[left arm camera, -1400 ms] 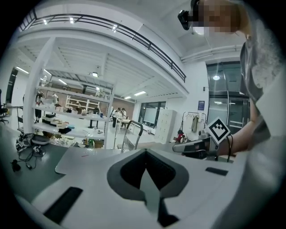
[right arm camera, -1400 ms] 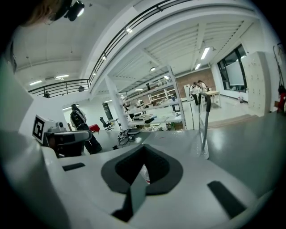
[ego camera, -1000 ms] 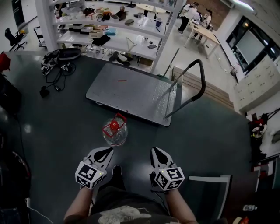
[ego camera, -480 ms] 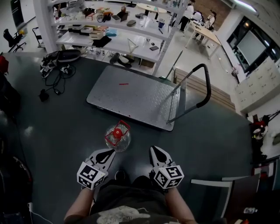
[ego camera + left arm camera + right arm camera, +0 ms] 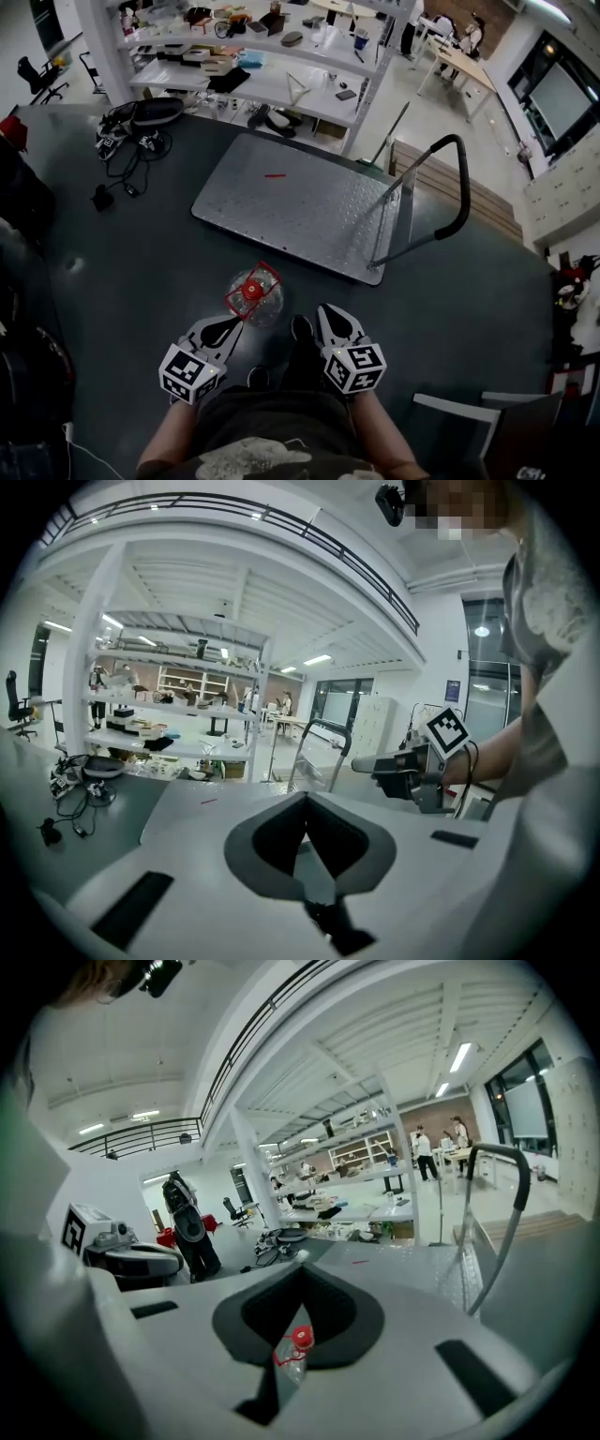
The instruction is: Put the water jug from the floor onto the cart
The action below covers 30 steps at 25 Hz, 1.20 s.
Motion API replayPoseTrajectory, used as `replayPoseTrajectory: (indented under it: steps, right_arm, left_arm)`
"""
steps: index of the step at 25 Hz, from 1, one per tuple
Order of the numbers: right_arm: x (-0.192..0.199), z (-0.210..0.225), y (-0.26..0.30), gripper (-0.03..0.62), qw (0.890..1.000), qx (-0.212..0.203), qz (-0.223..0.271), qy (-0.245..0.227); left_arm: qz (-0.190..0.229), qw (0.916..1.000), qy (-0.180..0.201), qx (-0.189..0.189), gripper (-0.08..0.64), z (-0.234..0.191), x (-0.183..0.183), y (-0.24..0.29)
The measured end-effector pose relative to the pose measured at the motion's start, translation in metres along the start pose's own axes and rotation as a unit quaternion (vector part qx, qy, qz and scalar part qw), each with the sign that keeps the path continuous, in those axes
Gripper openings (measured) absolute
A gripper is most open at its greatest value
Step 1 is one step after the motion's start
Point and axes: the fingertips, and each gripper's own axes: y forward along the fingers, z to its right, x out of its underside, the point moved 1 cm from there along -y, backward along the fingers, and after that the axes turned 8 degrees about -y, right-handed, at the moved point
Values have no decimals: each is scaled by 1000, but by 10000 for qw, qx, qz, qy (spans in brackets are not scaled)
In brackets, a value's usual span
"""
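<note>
Dark floor [image 5: 122,281], seen from above. Flat cart [image 5: 309,216] parked toward far edge, handle [image 5: 461,187] at its right end. Clear jug [image 5: 253,298] with red cap upright on floor, just beside cart's near edge, not touching. Loose cables [image 5: 131,141] piled at far-left corner. Open shelving [image 5: 281,84] beyond far edge.

The water jug [image 5: 254,295] is clear, glossy plastic with a red plastic cap. The cart [image 5: 281,202] has a pale grey metal deck, dull rather than shiny, rough with a raised tread pattern. Its handle [image 5: 454,141] is a smooth black tube. The floor [image 5: 122,272] is dark, smooth and faintly glossy. The left claw [image 5: 230,326] and right claw [image 5: 330,317] are matt, pale grey plastic with black inner linings.
</note>
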Motion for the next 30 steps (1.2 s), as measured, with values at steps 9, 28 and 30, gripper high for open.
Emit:
replayPoseTrajectory:
  steps: [9,28,30]
  right_arm:
    - [-20,61,100,-11,9970,-622,-300,-356]
    - [82,96,247,-9,9662,-1860,-1683,-595]
    - [92,97,254,-8,9620,-1940,-1802,-668]
  left_arm:
    - [-111,9982,-344,-475,8,-37,-25,83]
    - [-555,9748,-1237,-1773,8,-133,25,174]
    - [-512,9725,-1302,-1862,6,-136,29,181]
